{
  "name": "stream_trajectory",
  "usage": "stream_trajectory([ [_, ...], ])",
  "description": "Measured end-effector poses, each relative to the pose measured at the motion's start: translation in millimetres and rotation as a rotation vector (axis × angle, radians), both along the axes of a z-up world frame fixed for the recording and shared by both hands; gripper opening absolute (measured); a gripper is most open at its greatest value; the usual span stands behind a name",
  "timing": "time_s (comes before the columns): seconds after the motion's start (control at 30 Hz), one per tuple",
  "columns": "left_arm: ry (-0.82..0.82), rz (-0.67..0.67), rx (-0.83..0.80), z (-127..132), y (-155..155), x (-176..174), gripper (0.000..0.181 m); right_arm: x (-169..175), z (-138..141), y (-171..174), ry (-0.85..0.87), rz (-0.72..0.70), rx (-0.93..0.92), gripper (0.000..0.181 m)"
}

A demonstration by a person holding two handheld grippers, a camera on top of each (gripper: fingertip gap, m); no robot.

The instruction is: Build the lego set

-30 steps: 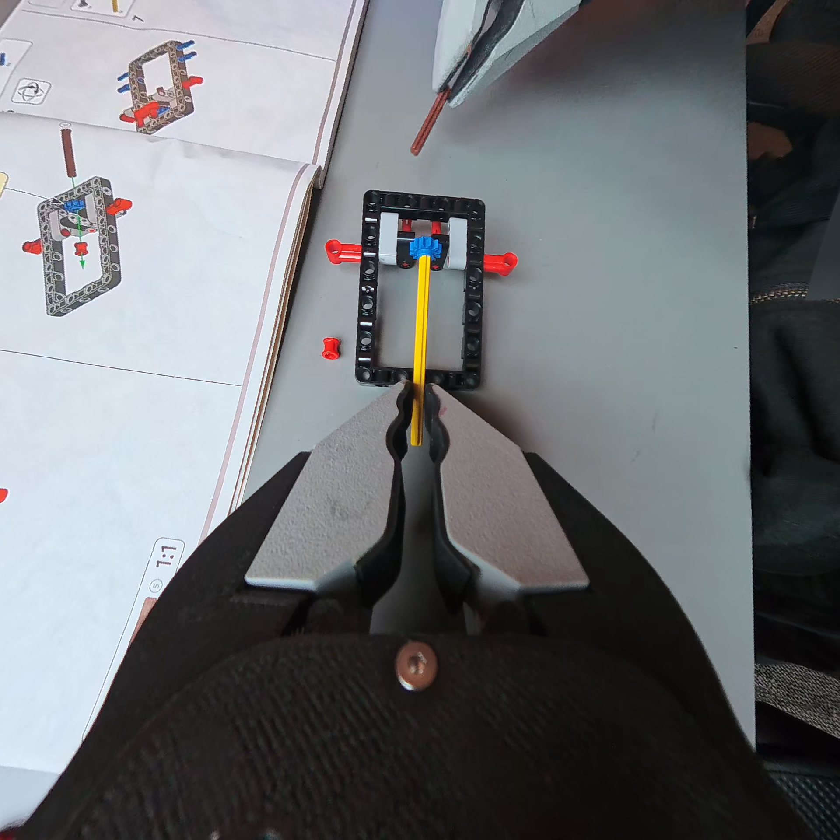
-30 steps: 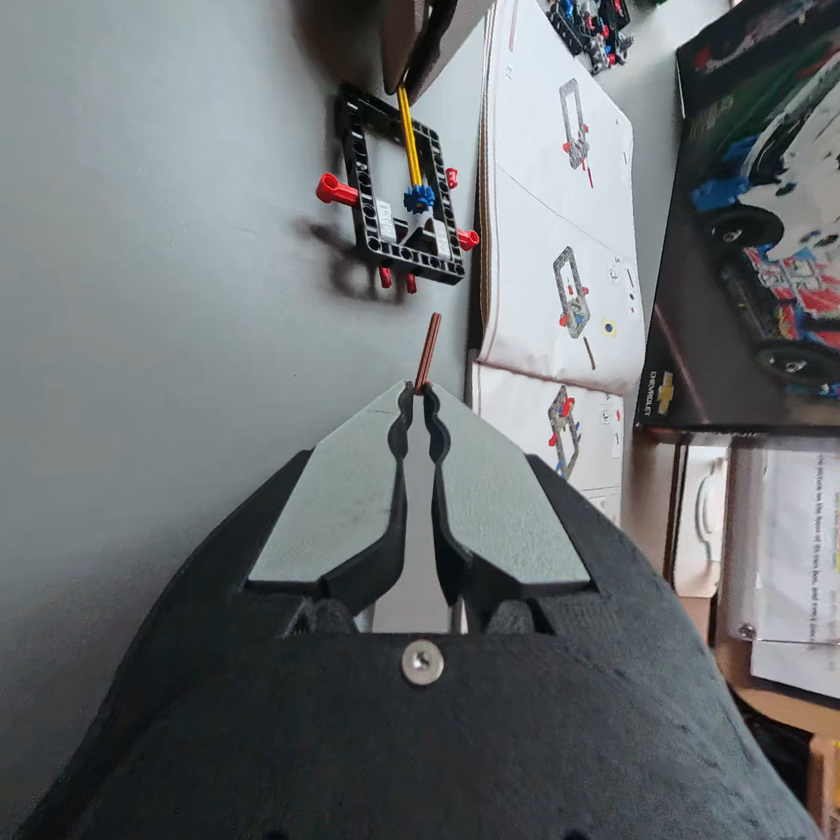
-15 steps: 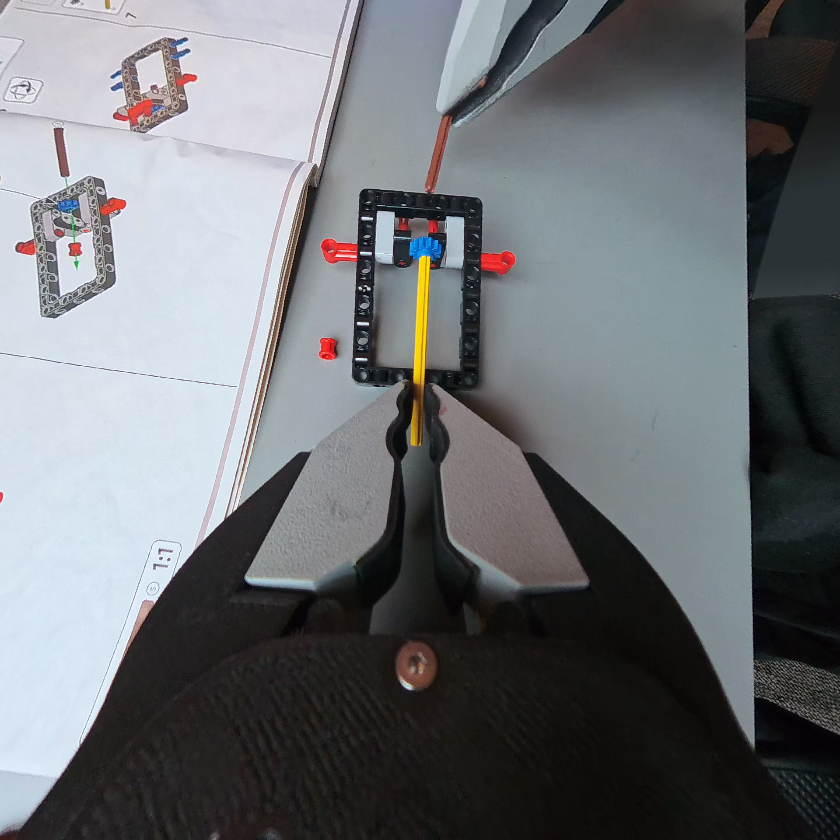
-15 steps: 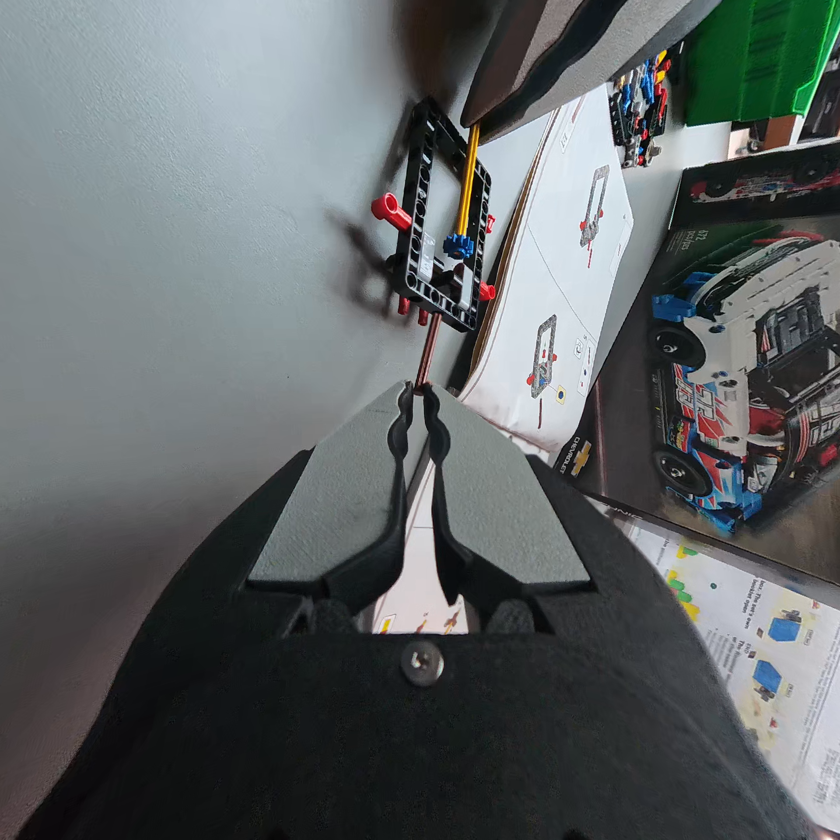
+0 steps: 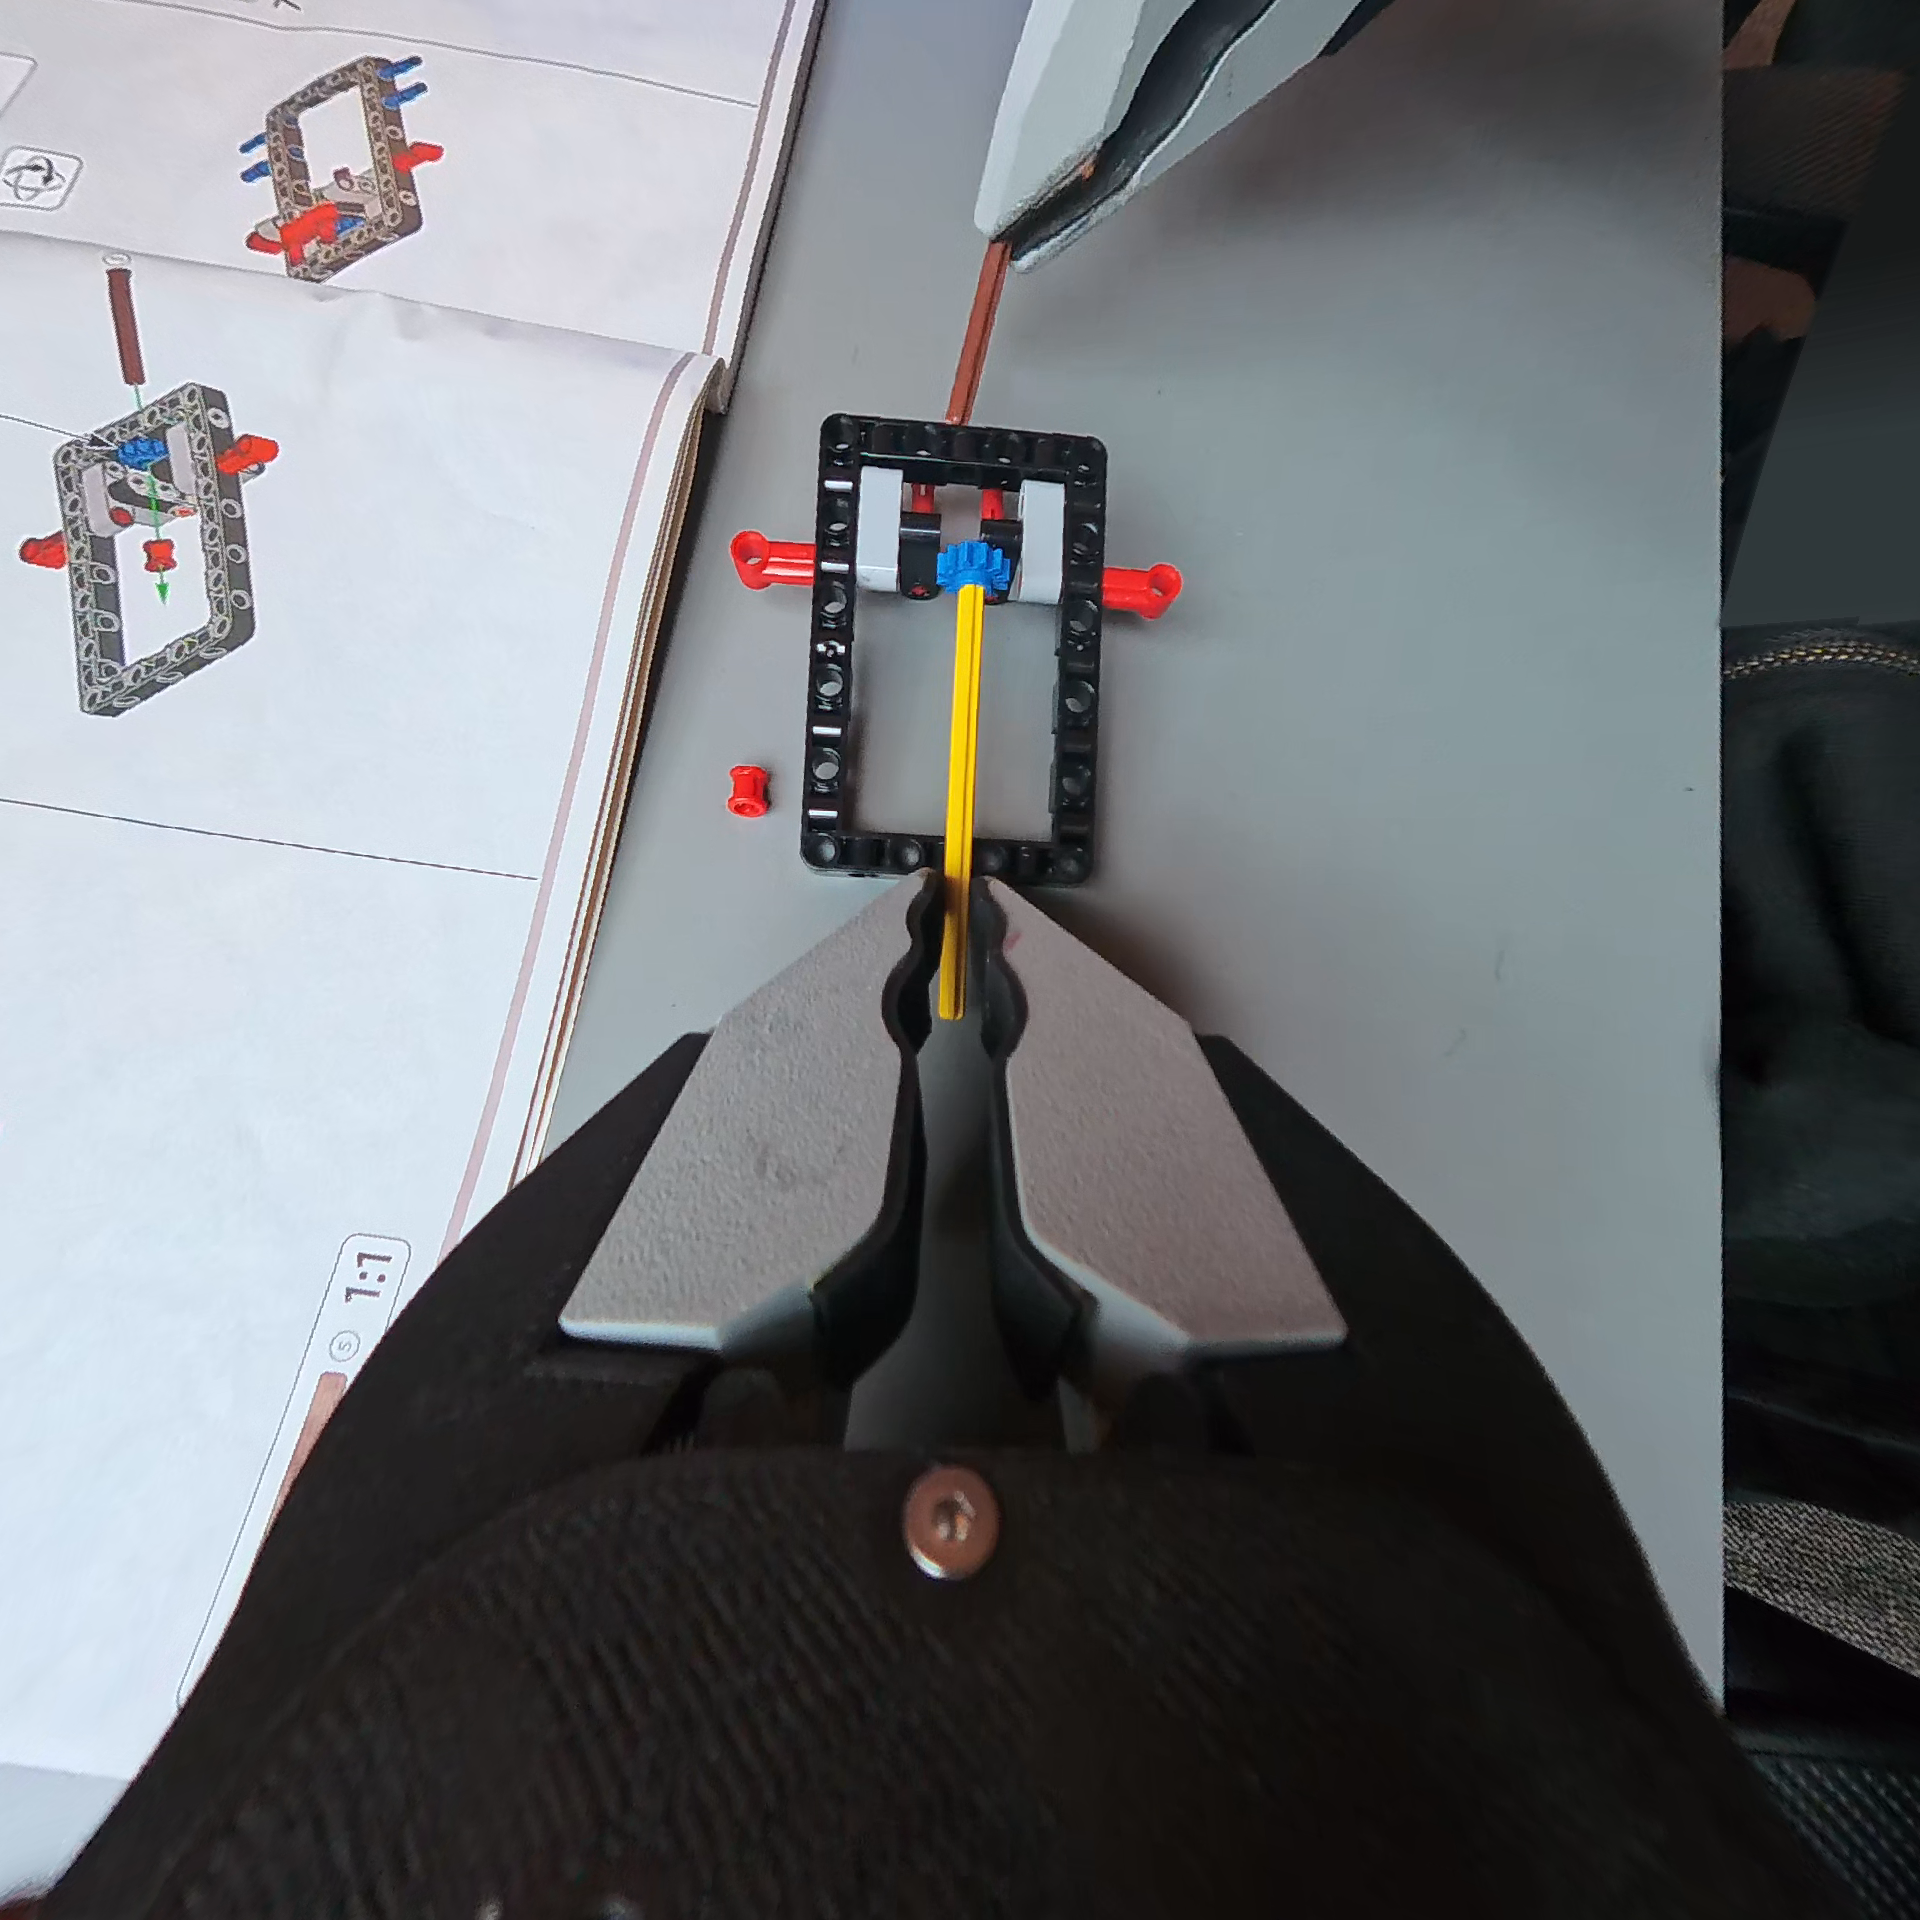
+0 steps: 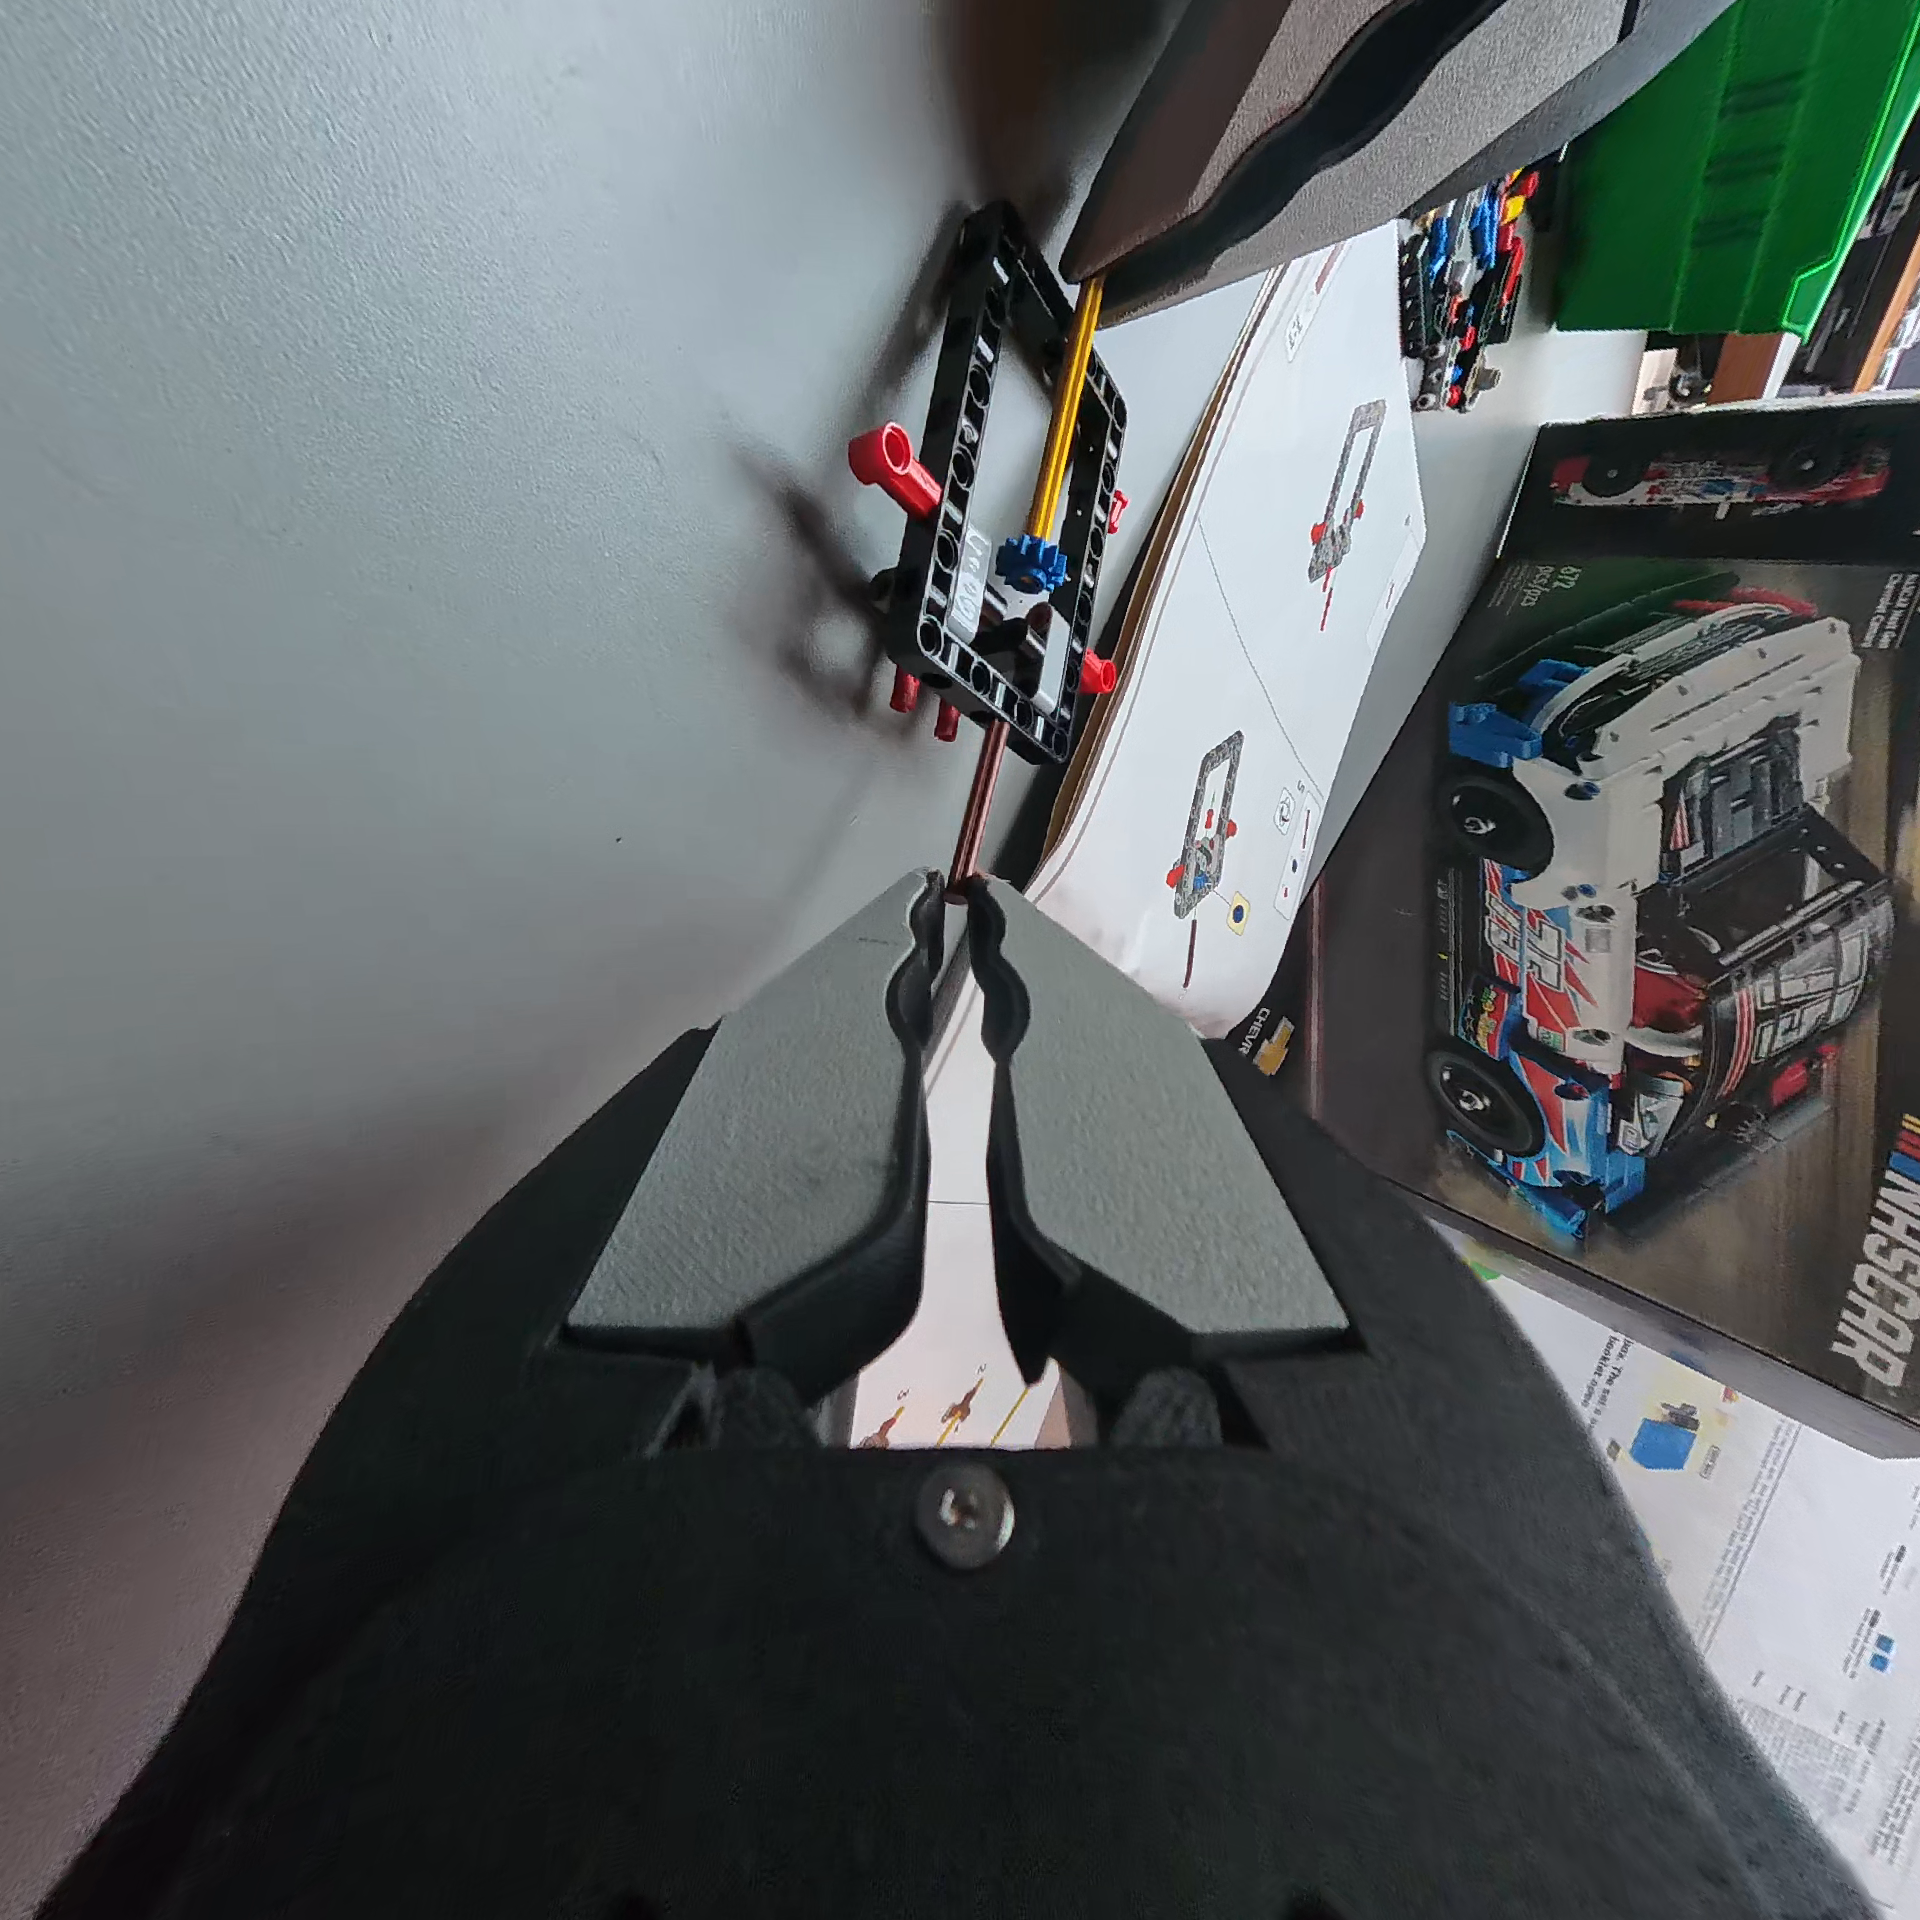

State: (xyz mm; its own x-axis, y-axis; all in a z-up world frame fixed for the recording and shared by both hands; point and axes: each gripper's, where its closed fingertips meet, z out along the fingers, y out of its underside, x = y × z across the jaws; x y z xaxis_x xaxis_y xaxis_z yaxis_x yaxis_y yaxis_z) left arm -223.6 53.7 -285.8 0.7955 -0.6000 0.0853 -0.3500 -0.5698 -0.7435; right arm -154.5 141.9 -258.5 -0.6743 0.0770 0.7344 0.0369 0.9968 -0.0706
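A black rectangular frame (image 5: 831,644) lies on the grey table, with grey and red parts and a blue gear (image 5: 971,566) at its far end. My left gripper (image 5: 954,899) is shut on a yellow axle (image 5: 964,727) that runs through the frame's near side up to the gear. My right gripper (image 6: 954,891) is shut on a brown axle (image 6: 979,800), whose tip touches the frame's (image 6: 971,499) far side. In the left wrist view the right gripper (image 5: 1049,234) and the brown axle (image 5: 975,343) come in from the top.
An open instruction booklet (image 5: 312,623) lies left of the frame. A small red bush (image 5: 746,792) sits between them. The set's box (image 6: 1662,883), a pile of loose parts (image 6: 1455,281) and a green bin (image 6: 1745,156) lie beyond the booklet. The table edge (image 5: 1720,935) runs on the right. One gripper's finger ends stand about 12 cm off the other's. From my left tips it is roughly 4 cm to the small red bush (image 5: 746,792); from my right, 12 cm.
My right gripper has brought the brown axle down from clear of the frame to its far side, lining it up end-on. The left gripper and yellow axle have stayed still.
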Motion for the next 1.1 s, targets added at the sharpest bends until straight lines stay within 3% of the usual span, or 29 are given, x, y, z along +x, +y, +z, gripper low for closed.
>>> stream_trajectory([
  [0.57,0.011,0.003,-0.009,-2.0,0.3,-0.6,0.002,-0.1,-1.8,-2.0,0.001,0.065,0.031,0.001],
  [0.87,0.010,0.006,-0.010,-2.0,0.6,-0.8,0.002,-0.5,6.1,-5.5,-0.070,0.078,-0.260,0.002],
  [1.1,0.008,0.004,-0.014,-2.3,0.5,-0.8,0.002,-5.1,3.7,-3.0,-0.078,0.107,-0.313,0.001],
])
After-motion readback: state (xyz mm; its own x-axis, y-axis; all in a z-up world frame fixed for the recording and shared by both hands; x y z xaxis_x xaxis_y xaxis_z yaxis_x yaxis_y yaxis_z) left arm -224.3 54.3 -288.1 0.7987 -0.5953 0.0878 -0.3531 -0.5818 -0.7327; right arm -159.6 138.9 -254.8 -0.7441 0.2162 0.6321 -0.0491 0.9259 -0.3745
